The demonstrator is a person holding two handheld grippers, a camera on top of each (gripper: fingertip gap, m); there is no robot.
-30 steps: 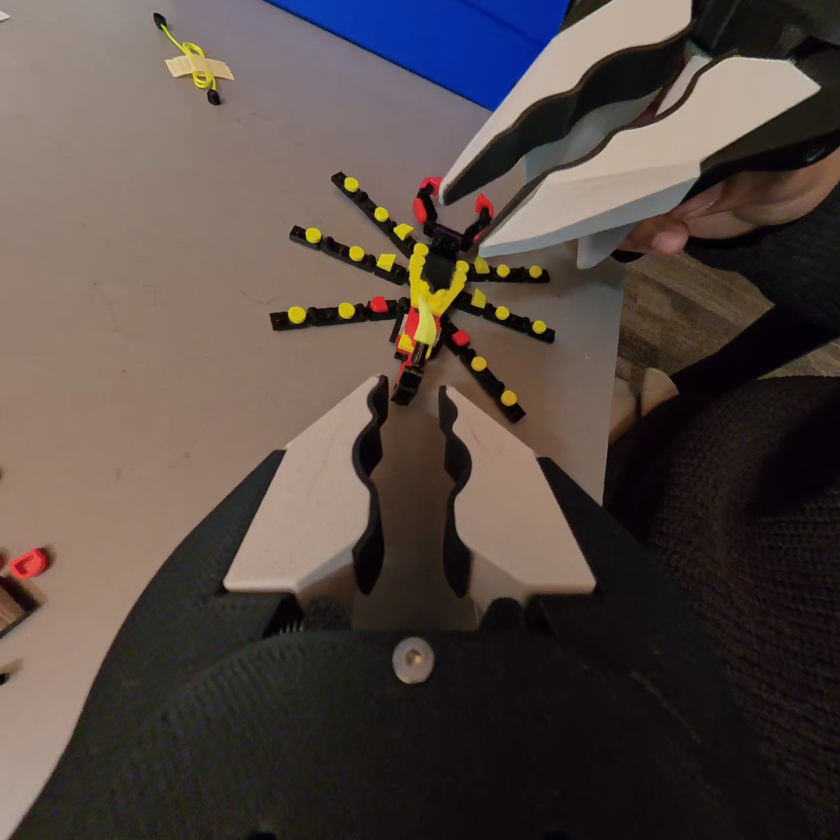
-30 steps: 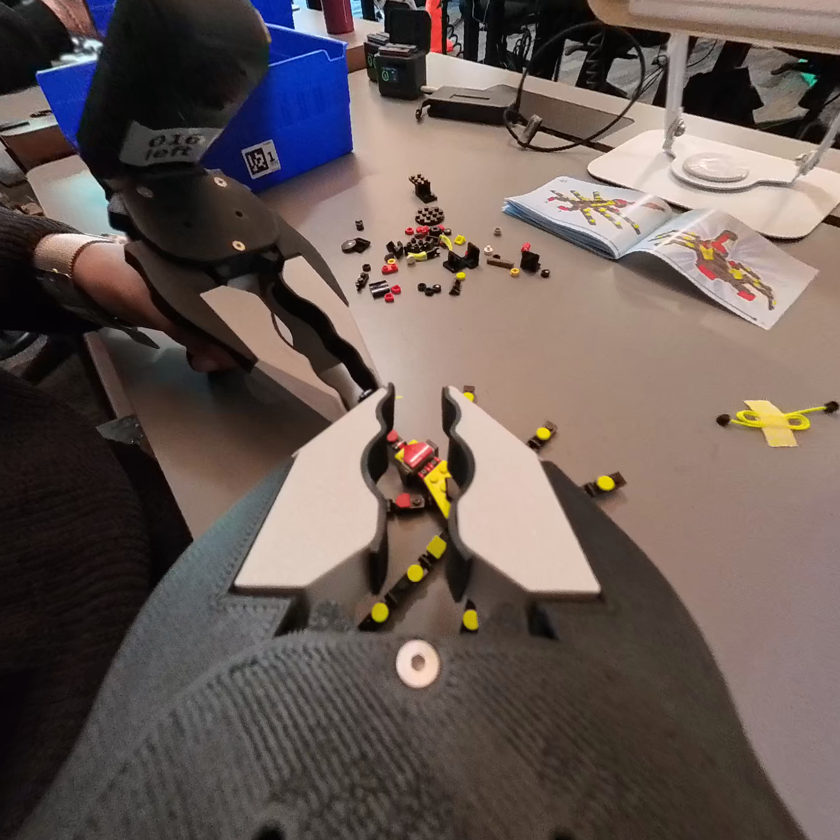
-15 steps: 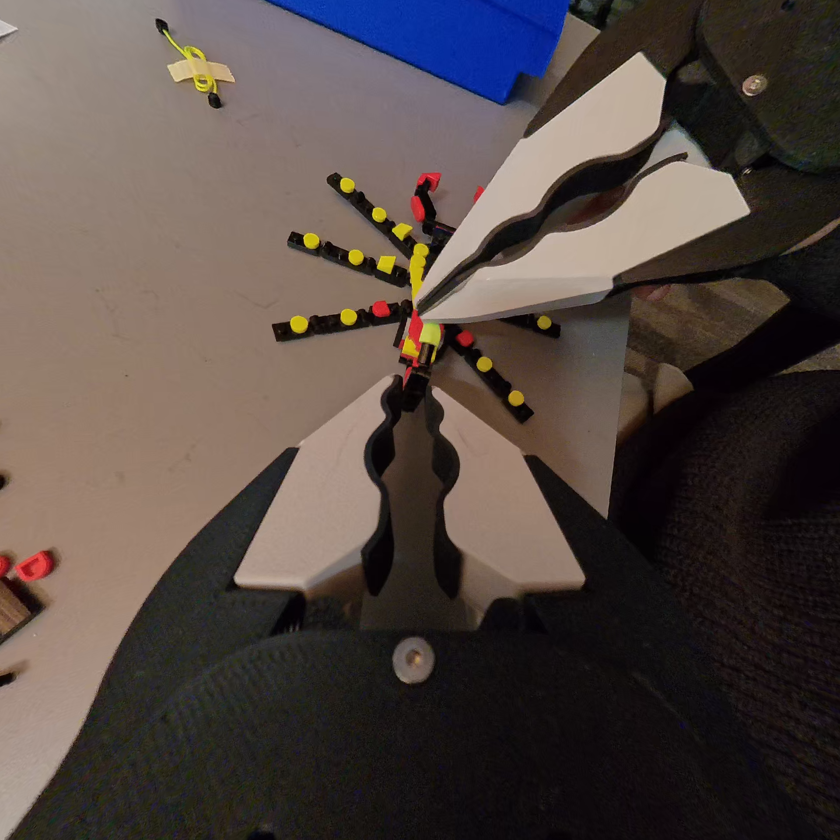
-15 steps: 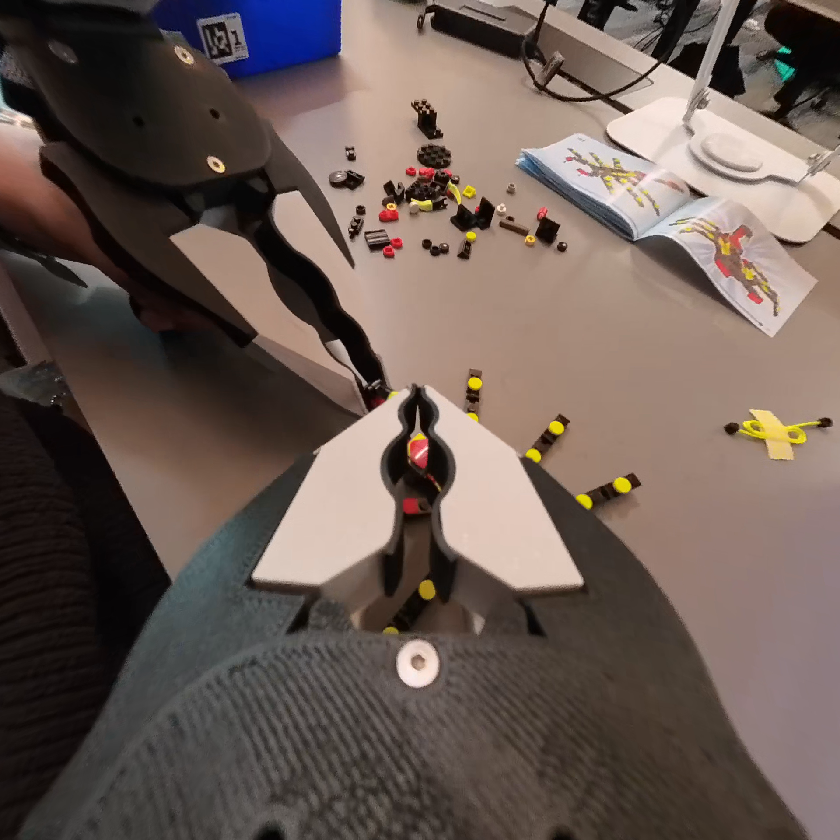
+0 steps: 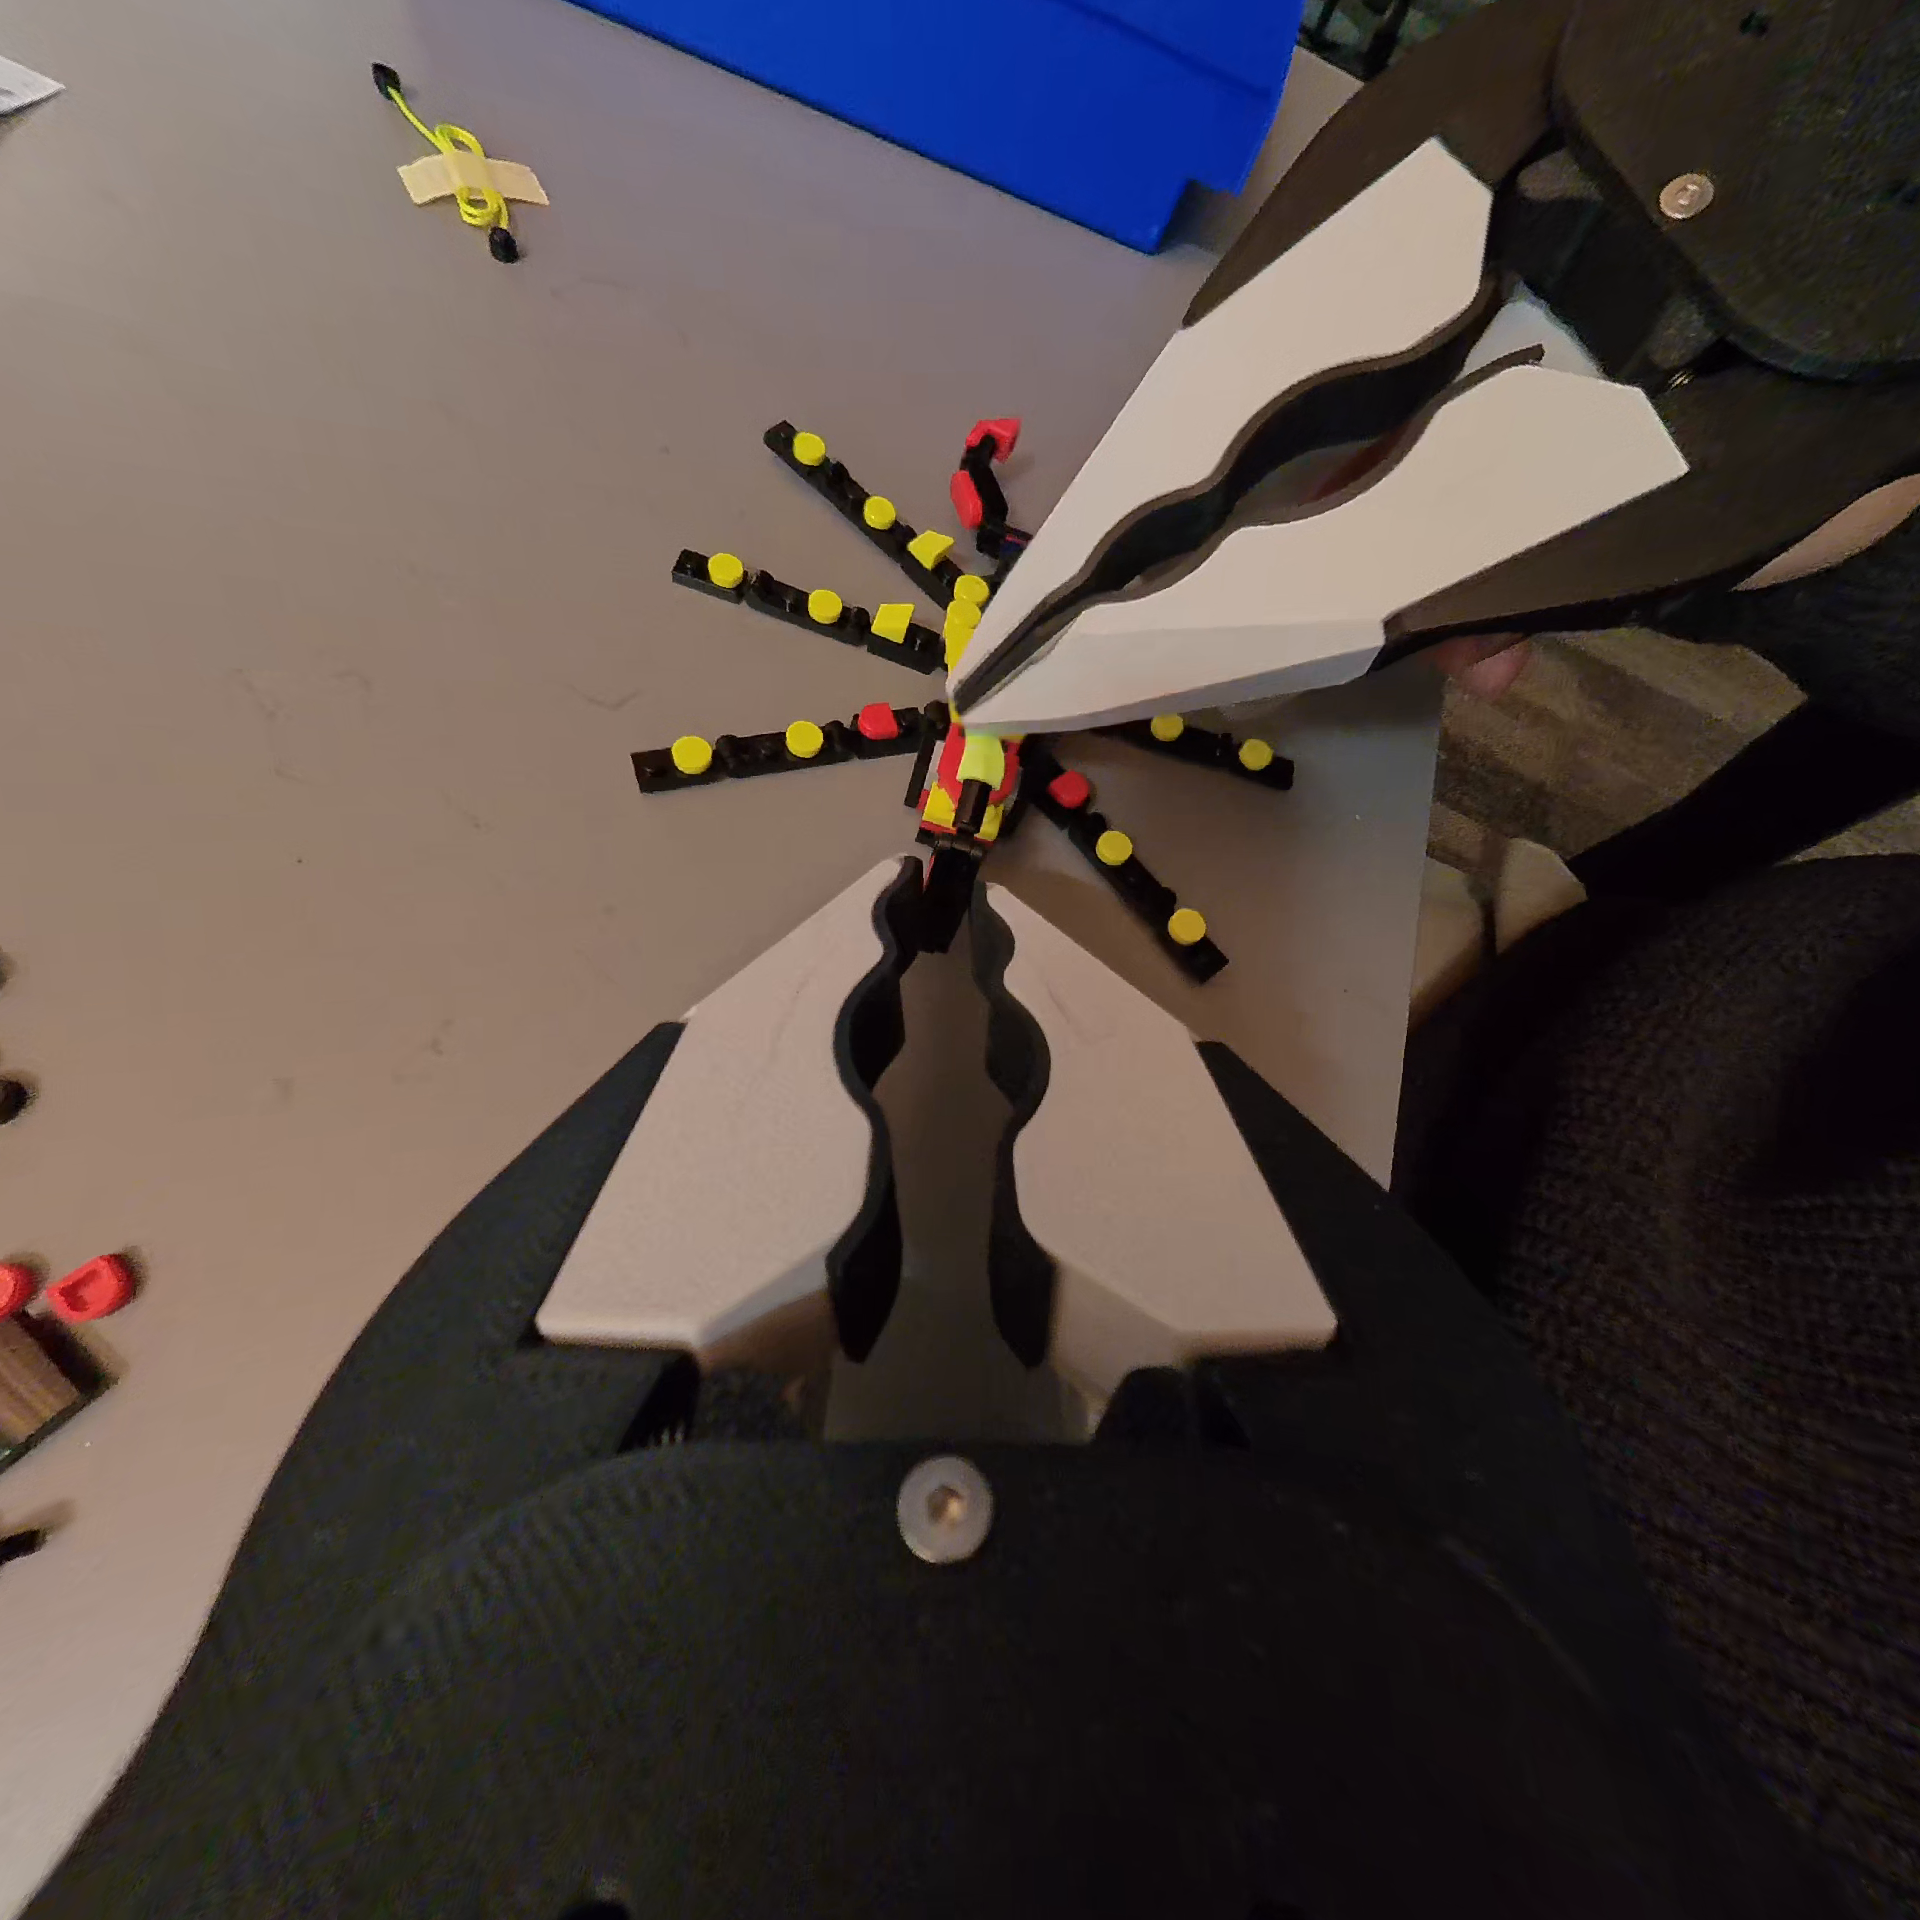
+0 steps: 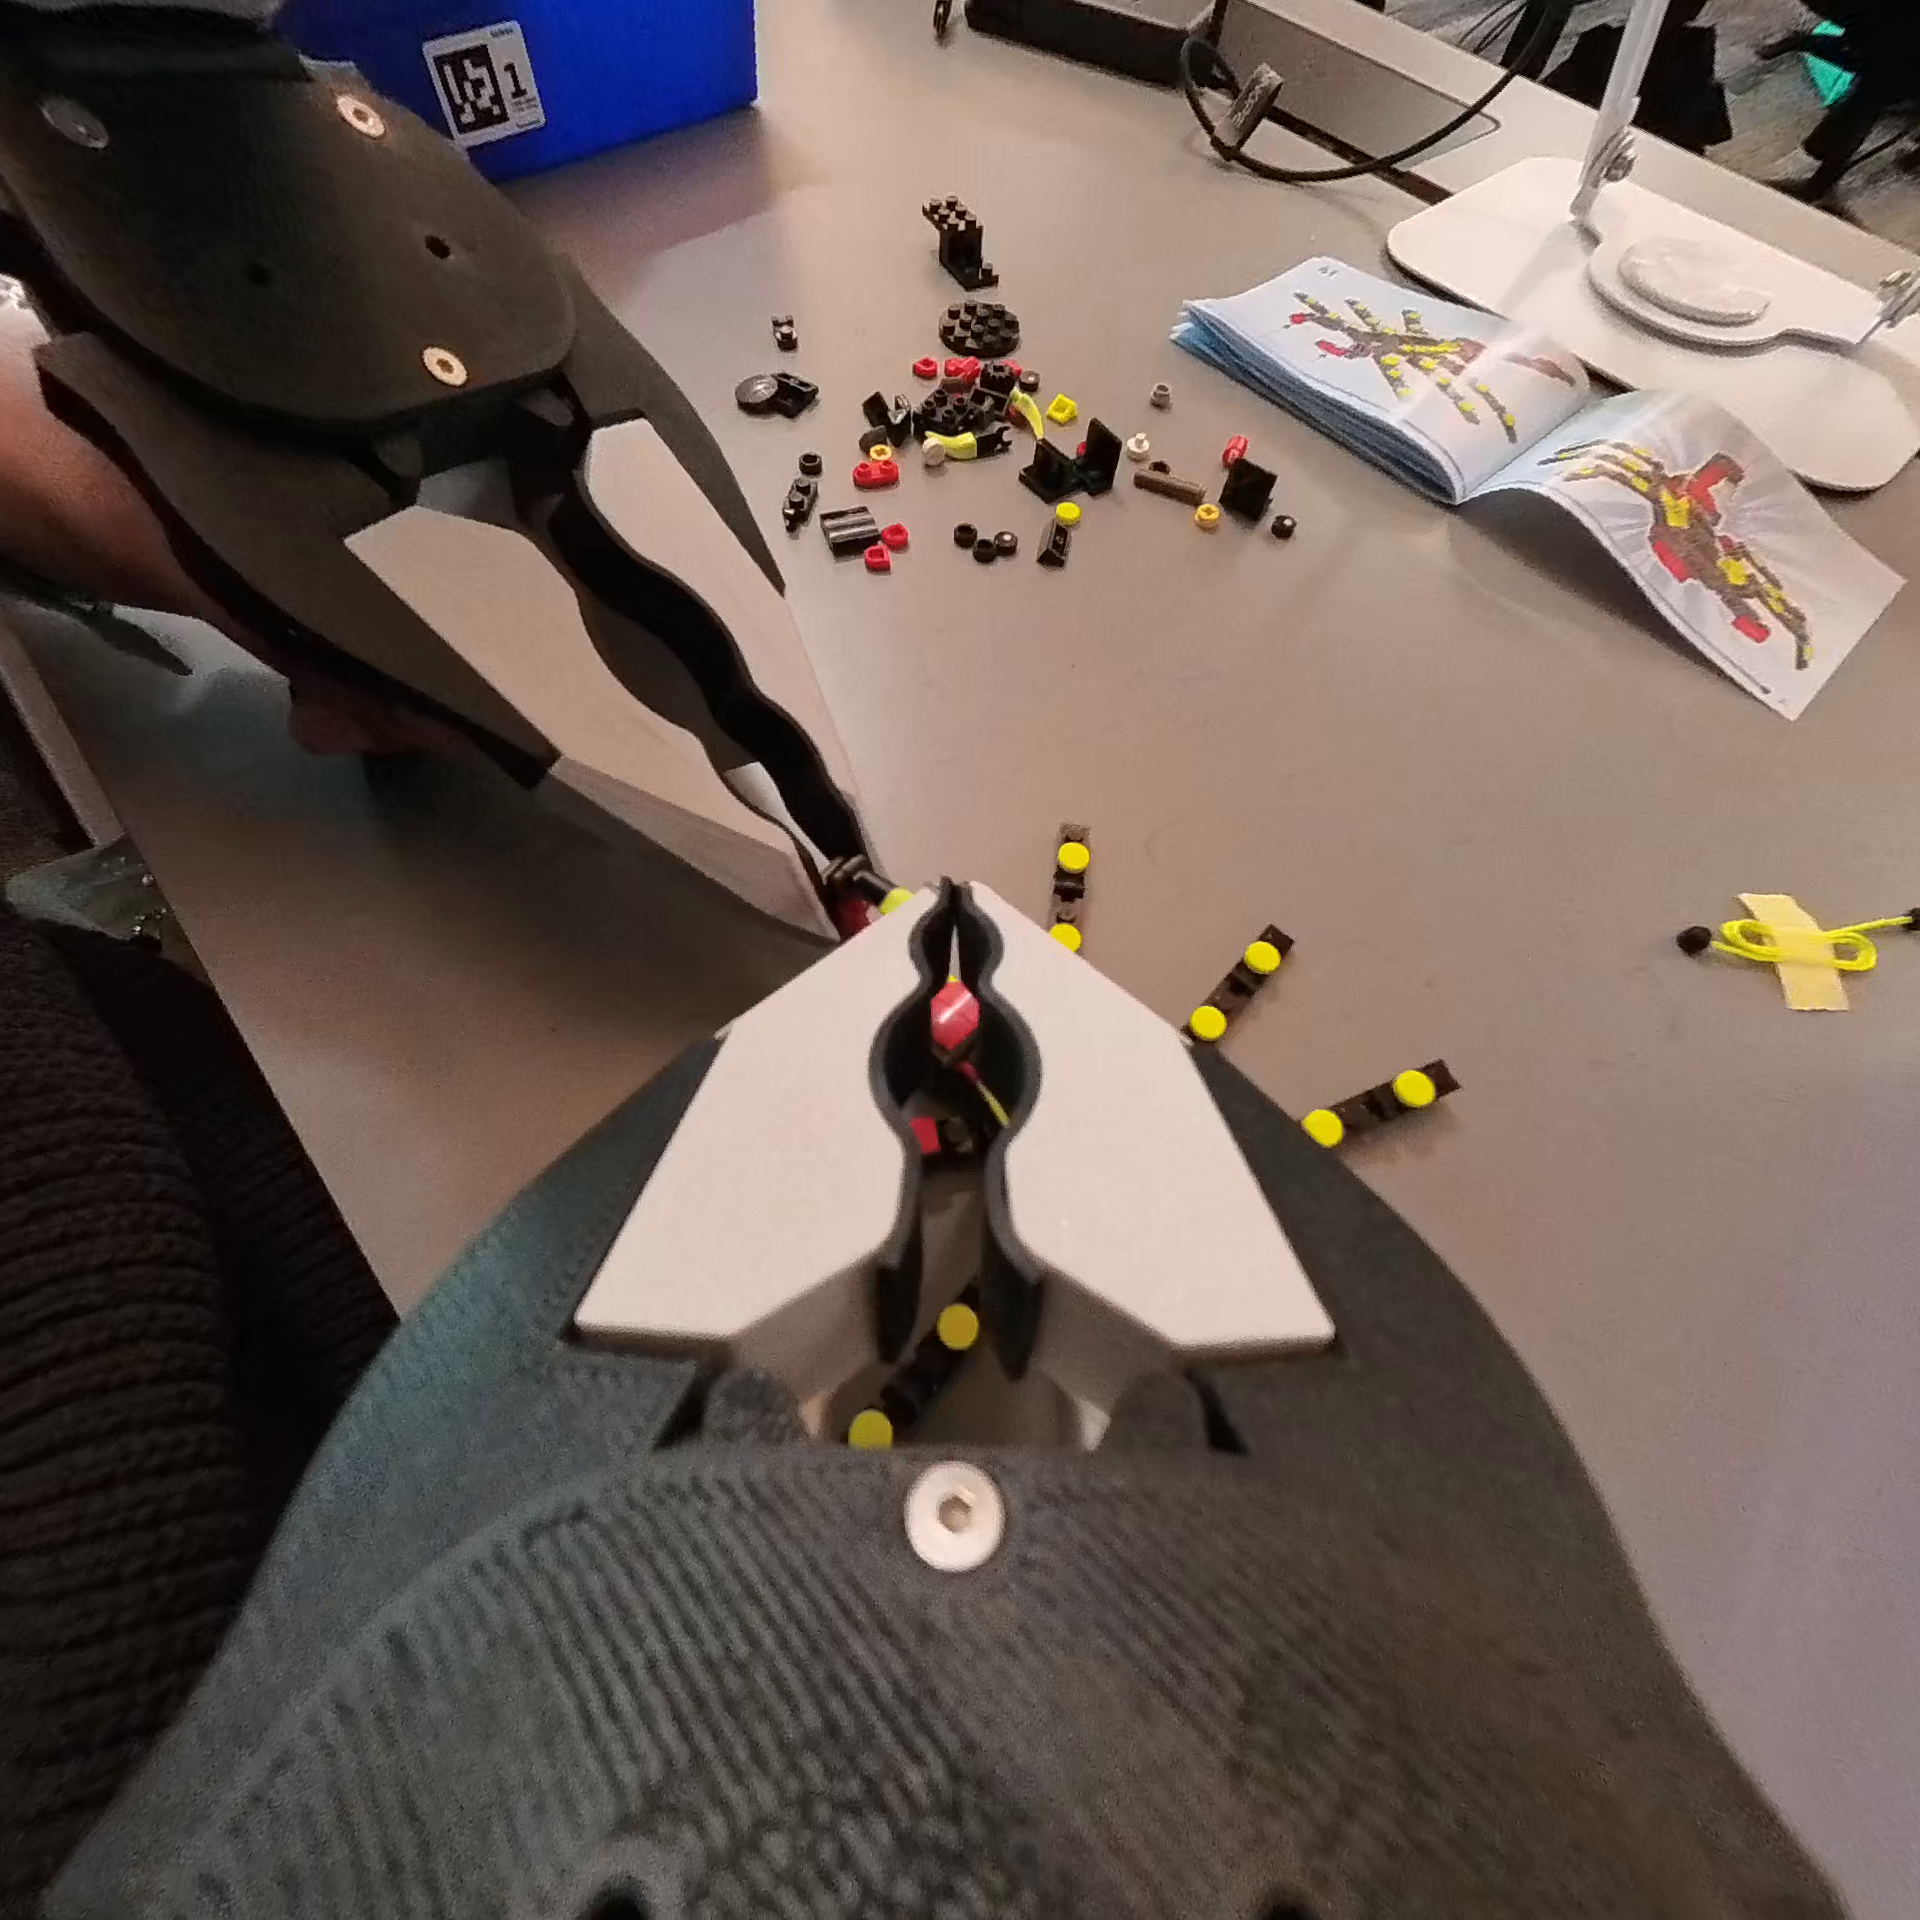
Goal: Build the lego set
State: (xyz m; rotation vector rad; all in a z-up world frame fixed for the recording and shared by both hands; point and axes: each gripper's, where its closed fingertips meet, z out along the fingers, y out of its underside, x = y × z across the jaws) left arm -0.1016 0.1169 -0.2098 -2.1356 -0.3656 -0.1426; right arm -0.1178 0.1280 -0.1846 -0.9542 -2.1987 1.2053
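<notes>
The tail of the black, red and yellow brick spider model (image 5: 961, 800), lying near the grey table's (image 5: 312, 520) right edge, is clamped by the left gripper (image 5: 940, 904). The right gripper (image 6: 951, 899) is closed, apparently pinching the model's yellow-green strand; steady bracing seems needed.

Each claw has two pale grey wedge-shaped fingers (image 5: 727, 1174) that taper to a point, their inner edges lined with black wavy pads. The fingers sit in a black shell with a fine ribbed, layered texture, and a single silver screw (image 5: 943, 1507) sits in its middle just behind the fingers. On the left claw (image 6: 831, 883), seen in the right wrist view, the flat black side plate carries several small round screws (image 6: 445, 364) and holes. On the right claw (image 5: 961, 707), seen in the left wrist view, a silver screw (image 5: 1685, 194) shows on the black housing. The person wears a black knitted sleeve (image 5: 1683, 1299) with a coarse weave.
</notes>
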